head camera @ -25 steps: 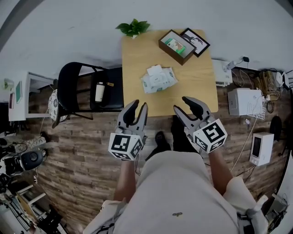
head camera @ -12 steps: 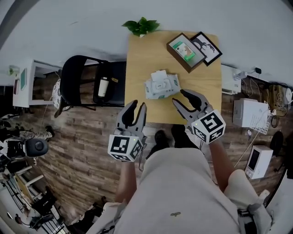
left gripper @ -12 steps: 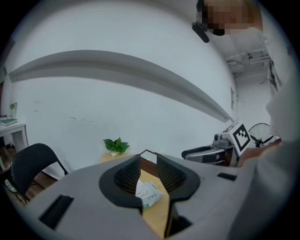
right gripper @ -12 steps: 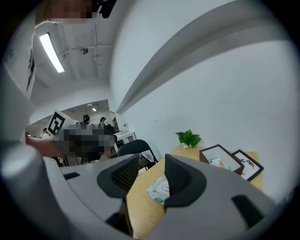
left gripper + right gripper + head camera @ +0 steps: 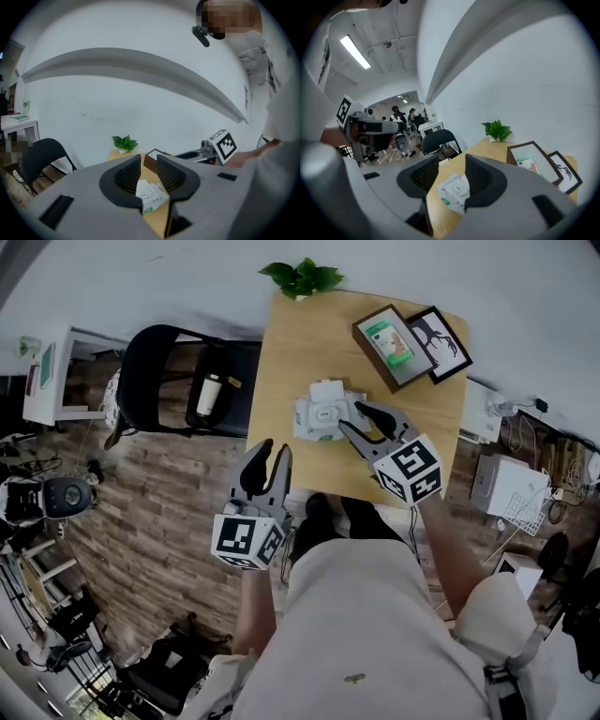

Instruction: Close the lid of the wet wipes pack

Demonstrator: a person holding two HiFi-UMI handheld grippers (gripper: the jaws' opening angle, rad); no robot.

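Wet wipes pack (image 5: 322, 418) lies open mid-table (image 5: 291, 352).
Long axis runs L-R in head view; lid (image 5: 326, 390) flipped up twd far edge. Brown box (image 5: 373, 359) behind holds green-white item (image 5: 389, 340). R gripper (image 5: 364, 420) jaws apart, empty, at pack's right end; L gripper (image 5: 265, 457) jaws apart, empty, off table's near edge.

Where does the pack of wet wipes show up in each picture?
Head view: wet wipes pack, upper centre, on the table.
Left gripper view: the pack sits low centre, beyond the gap between the jaws.
Right gripper view: the pack again low centre, beyond the jaws' gap.
Shared landmark: the green plant at the table's far edge.
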